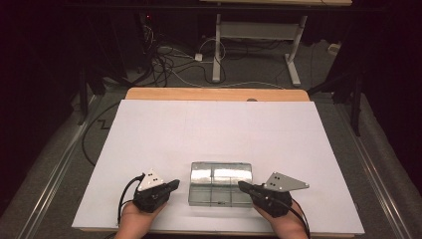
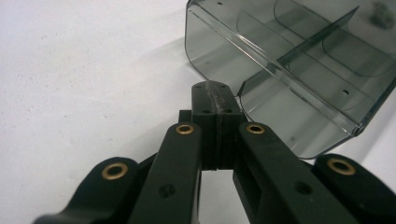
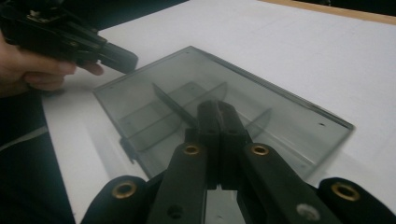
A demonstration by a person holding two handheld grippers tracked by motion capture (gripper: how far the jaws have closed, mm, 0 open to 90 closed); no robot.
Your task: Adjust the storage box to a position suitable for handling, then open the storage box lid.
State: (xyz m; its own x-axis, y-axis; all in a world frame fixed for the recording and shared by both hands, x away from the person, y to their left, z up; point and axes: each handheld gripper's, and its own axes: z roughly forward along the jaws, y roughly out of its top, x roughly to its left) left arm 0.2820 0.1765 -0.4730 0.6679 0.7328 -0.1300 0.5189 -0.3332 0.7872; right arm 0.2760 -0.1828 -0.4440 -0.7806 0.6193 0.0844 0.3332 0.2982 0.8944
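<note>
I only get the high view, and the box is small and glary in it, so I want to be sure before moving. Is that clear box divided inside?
Observer: Yes. The left gripper view shows the smoky clear box with upright divider walls forming compartments.
Operator: Anything in the compartments?
Observer: The compartments in sight in the right gripper view hold nothing; the far end of the box is hidden by the tool.
Operator: Are both tools shut?
Observer: Yes. The left tool has its jaws pressed together just short of the box's near corner, and the right tool has its jaws together with nothing between them.
</note>
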